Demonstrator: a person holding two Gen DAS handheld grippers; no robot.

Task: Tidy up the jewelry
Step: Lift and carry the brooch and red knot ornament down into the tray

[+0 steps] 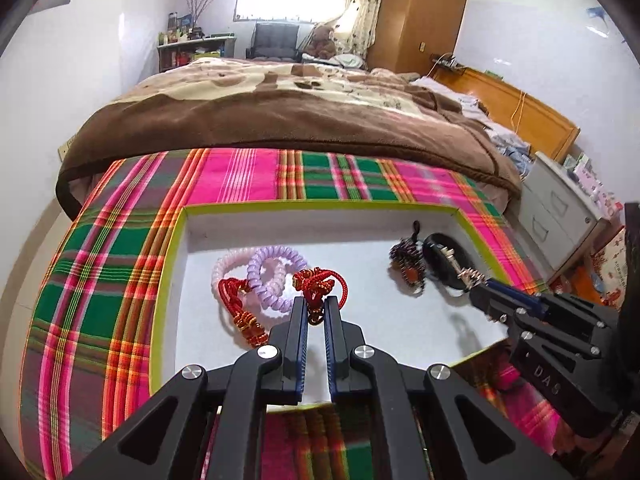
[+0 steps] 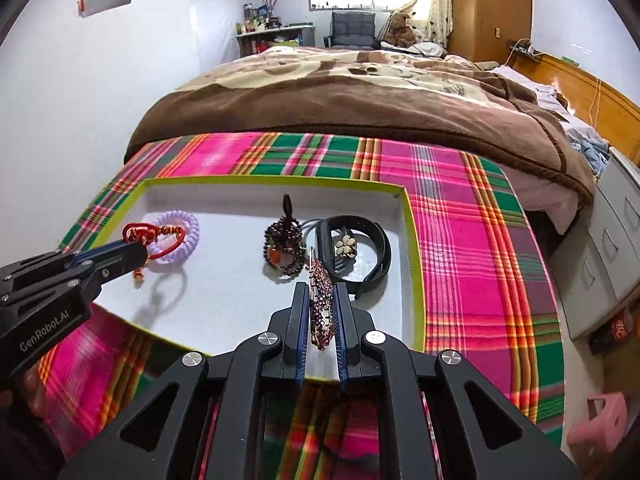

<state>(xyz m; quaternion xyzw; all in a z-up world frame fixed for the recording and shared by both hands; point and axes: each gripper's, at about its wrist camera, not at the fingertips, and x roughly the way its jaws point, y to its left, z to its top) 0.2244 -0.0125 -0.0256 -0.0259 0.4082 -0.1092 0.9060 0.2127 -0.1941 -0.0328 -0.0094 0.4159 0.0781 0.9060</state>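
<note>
Left wrist view shows the left gripper (image 1: 316,304) clenched on a red knotted cord ornament (image 1: 320,284), low in the middle of the frame, hanging over the white floor of a shallow tray with a lime-green rim (image 1: 170,260) that lies on the plaid cloth (image 1: 100,264) of the bed. Right wrist view shows the right gripper (image 2: 322,308) grasping a rhinestone hair clip (image 2: 322,304) edge-on between its pads, just in front of a dark beaded bracelet (image 2: 282,246) and a black band with a flower charm (image 2: 360,252) in the middle of the frame. The step in hand looks like placing both pieces in the tray, sorted by kind. To do it well, bring the cord ornament down beside the other red cord bracelet (image 1: 236,304) and the lilac coil hair tie (image 1: 272,276) left of centre, but on bare white floor, so that its loops do not catch in the coils. Lower it until the cord slackens before letting go, or it may swing. The clip is stiff and thin: tilt it flat near the floor, clear of the beads, so it does not tip over onto them. Keep both grippers apart over the tray.
</note>
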